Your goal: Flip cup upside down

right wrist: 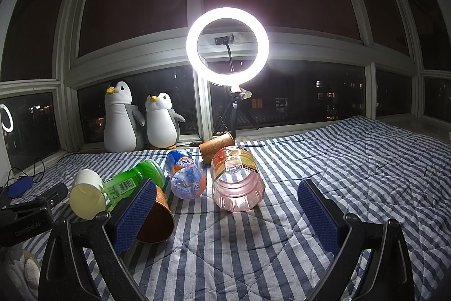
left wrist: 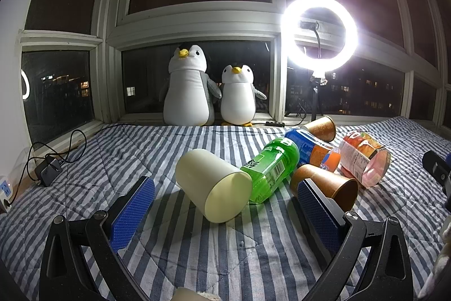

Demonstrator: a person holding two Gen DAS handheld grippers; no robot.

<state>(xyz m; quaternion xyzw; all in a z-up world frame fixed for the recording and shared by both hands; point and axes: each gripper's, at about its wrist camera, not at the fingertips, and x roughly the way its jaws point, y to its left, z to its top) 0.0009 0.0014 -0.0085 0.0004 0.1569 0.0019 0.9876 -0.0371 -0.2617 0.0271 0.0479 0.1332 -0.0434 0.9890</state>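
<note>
The black body of the other gripper (right wrist: 25,224), at the near left of the right wrist view, bears "GenRobot.AI" in pale letters. The green bottle (left wrist: 270,168) carries a barcode and Chinese characters too small to read. Print on the remaining bottles is illegible.

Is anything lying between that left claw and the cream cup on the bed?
Nothing visible does. The cream cup lies on its side straight ahead of the open left claw, only striped blanket between them. The green bottle touches the cup's far side.
</note>
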